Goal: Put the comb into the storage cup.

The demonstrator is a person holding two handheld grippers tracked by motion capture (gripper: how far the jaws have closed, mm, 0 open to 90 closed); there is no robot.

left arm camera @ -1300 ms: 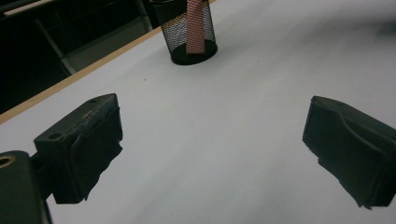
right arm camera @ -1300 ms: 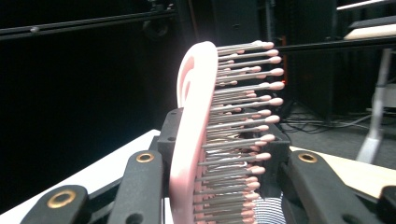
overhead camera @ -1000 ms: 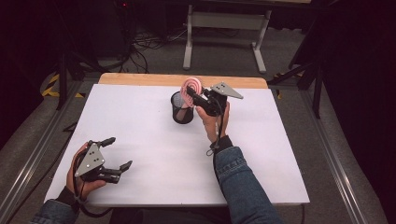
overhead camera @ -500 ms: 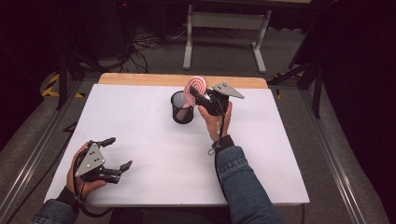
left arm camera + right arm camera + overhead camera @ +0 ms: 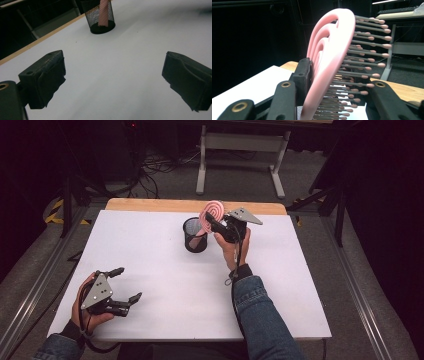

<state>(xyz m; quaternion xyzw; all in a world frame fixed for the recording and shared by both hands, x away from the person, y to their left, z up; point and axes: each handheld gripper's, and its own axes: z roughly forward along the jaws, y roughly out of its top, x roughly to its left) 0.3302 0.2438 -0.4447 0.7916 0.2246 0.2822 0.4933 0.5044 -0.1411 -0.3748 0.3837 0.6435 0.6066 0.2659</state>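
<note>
A pink hairbrush point(image 5: 212, 212) with a looped open head stands upright in a black mesh cup point(image 5: 195, 236) at the back middle of the white table point(image 5: 165, 285). My right gripper point(image 5: 211, 220) is shut on the brush head, just above the cup's rim. In the right gripper view one pad presses the back of the brush point(image 5: 332, 57) and the other jaw stands at the bristle side of my right gripper point(image 5: 337, 80). The left gripper view shows the pink handle point(image 5: 103, 12) inside the cup point(image 5: 101, 26). My left gripper point(image 5: 129, 283) rests open near the front left edge, with nothing between its jaws point(image 5: 113, 77).
A wooden strip point(image 5: 150, 205) runs along the table's far edge. Beyond it are a dark floor with cables and a grey metal stand point(image 5: 240, 150). A metal rail point(image 5: 30, 295) runs along the table's left side.
My right gripper and the brush have shifted very slightly up and to the right over the cup. The left hand has kept still.
</note>
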